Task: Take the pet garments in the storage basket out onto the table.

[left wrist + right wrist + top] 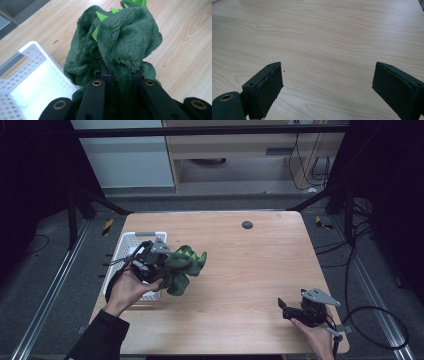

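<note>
A dark green plush toy with bright green spikes hangs over the table's left side, just right of a white perforated basket. My left gripper is shut on the plush toy, whose fleece bulges out past the jaws and hides their tips. The basket lies below and to the left in the left gripper view. My right gripper rests near the table's front right corner, held by a hand. Its jaws stand wide open over bare wood, the right gripper with nothing between its pads.
The light wooden table has a small dark round disc near its far edge. A dark metal frame and trailing cables surround the table; a cable loops on the floor at the right.
</note>
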`<state>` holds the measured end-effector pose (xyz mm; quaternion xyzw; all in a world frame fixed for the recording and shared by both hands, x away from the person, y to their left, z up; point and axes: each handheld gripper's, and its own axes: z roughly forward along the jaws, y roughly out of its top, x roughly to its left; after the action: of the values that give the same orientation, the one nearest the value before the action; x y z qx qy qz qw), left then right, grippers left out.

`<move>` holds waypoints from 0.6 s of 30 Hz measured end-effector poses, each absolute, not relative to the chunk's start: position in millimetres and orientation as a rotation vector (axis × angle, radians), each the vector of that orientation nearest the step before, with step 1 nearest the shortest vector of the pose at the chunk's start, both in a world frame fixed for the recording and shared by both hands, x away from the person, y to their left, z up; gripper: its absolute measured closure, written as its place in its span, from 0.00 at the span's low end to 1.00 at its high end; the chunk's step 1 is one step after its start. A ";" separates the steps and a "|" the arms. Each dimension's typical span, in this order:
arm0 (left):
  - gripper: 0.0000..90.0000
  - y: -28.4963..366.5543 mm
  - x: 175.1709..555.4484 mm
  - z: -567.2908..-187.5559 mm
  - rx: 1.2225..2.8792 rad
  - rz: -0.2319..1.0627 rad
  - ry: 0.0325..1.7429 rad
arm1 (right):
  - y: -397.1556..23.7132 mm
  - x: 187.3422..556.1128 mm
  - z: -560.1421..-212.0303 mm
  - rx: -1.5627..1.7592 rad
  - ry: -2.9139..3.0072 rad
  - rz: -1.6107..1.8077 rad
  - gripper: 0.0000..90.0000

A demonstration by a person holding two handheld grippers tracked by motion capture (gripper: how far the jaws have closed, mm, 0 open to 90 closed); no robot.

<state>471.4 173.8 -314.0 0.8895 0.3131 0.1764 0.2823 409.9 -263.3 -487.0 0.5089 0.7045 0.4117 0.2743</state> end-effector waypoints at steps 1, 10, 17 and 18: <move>0.89 171.1 471.6 -315.4 2.384 0.469 0.834 | -263.2 409.9 -486.9 1.367 1.892 1.109 0.10; 0.89 152.1 474.3 -322.7 2.413 0.441 0.787 | -263.5 410.0 -486.9 1.366 1.892 1.109 0.10; 0.89 136.7 477.3 -330.6 2.439 0.416 0.751 | -263.6 410.1 -486.9 1.367 1.891 1.110 0.10; 0.89 134.3 477.8 -331.8 2.439 0.411 0.748 | -263.4 409.9 -486.5 1.374 1.891 1.114 0.10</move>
<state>477.8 134.3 -331.8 0.9074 0.2783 0.1528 0.2752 409.9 -263.4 -486.5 0.5106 0.7026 0.4139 0.2729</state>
